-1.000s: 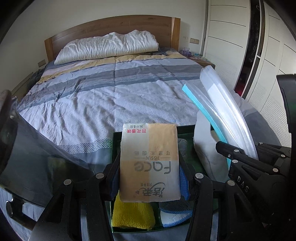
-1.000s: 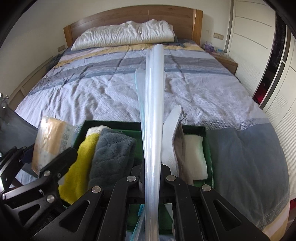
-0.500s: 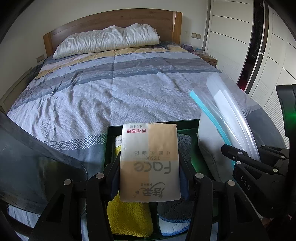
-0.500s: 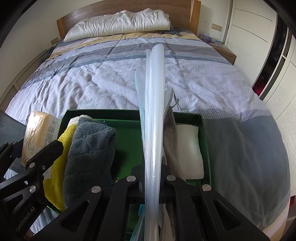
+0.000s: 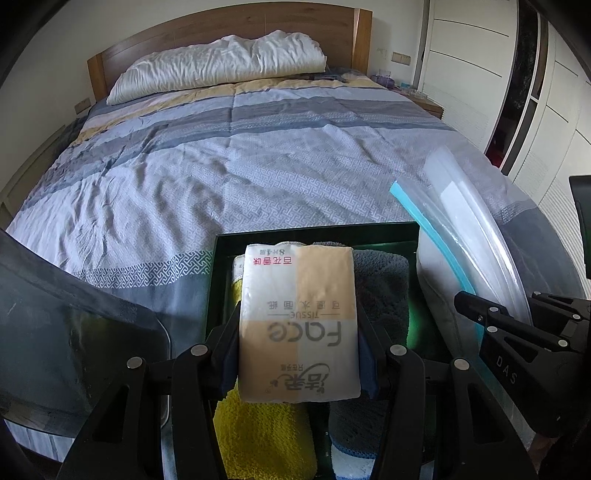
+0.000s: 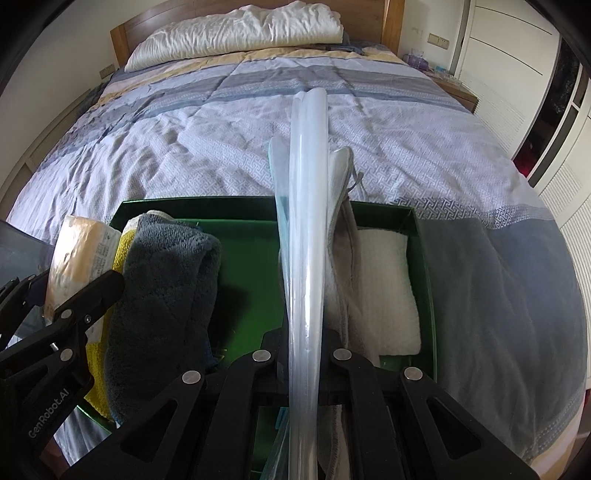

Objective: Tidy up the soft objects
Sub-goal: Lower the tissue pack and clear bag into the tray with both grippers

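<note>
While pointing down over the foot of the bed point(image 5: 258, 166), left gripper point(image 5: 299, 332) clamped on a tissue pack point(image 5: 299, 325), fingers point(image 5: 227, 343) part open and pressing both long sides of the pack. Pack held above the left end of a green box point(image 6: 258, 206), over a yellow cloth point(image 5: 258, 435) and beside a dark grey towel point(image 6: 162, 295), both lying inside the box. Right gripper point(image 6: 304, 343) closed almost fully, pinching the edge of a clear zip bag point(image 6: 306, 229) with a blue strip along it. Bag standing upright on its edge, seen edge-on in the right wrist view, its lower part reaching into the middle of the box. Inside the bag something pale and soft, not clear what. Just right of the bag, a grey cloth point(image 6: 349, 251) and a white towel point(image 6: 384, 288) in the right end of the box. At the head of the bed, a white pillow point(image 6: 236, 33).
</note>
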Demonstrator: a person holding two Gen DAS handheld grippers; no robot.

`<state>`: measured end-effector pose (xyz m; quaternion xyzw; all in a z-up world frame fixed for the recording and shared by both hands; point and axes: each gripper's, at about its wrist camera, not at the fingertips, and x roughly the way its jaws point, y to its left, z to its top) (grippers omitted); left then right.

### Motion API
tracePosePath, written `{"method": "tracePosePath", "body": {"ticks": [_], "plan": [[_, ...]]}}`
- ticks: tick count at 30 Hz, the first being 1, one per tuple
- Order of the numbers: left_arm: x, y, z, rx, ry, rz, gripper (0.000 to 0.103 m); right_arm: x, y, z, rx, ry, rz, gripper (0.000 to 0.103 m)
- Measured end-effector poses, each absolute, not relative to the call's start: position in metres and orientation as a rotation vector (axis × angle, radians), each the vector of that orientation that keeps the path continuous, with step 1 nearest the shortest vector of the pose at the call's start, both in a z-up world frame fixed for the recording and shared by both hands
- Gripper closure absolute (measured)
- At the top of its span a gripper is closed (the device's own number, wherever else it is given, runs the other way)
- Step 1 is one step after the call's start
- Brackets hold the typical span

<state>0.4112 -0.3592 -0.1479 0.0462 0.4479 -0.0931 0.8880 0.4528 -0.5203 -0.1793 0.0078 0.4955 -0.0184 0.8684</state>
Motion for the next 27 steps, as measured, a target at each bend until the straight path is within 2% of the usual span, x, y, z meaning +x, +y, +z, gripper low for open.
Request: {"method": "tracePosePath", "body": {"ticks": [11, 15, 16, 18, 19, 27], "plan": [[0.4149, -0.3611, -0.1496, 0.099, 0.935, -0.191, 0.057, 0.4596, -0.5162, -0.1888, 0.048, 1.055, 0.009, 0.097], [0.4163, -0.3622, -0.1509, 0.106, 0.936, -0.192, 0.057, 0.4615, -0.5178, -0.1889, 0.077, 1.055, 0.012, 0.092], [0.4163, -0.3623, -0.1508, 0.107, 0.935, -0.192, 0.057, 0.4614, -0.5190, -0.1885, 0.082, 1.052, 0.008, 0.089], [0.4170, -0.3625, -0.1514, 0.109, 0.936, -0.192, 0.057, 0.4601, -0.5207, -0.1866, 0.096, 1.040, 0.002, 0.067], [0.4172, -0.3625, -0.1519, 0.109, 0.936, -0.194, 0.057, 0.4590, -0.5205, -0.1855, 0.097, 1.034, -0.002, 0.066], [0.4176, -0.3608, -0.1529, 0.115, 0.938, -0.197, 0.057, 0.4577, -0.5176, -0.1821, 0.094, 1.035, -0.009, 0.069]]}}
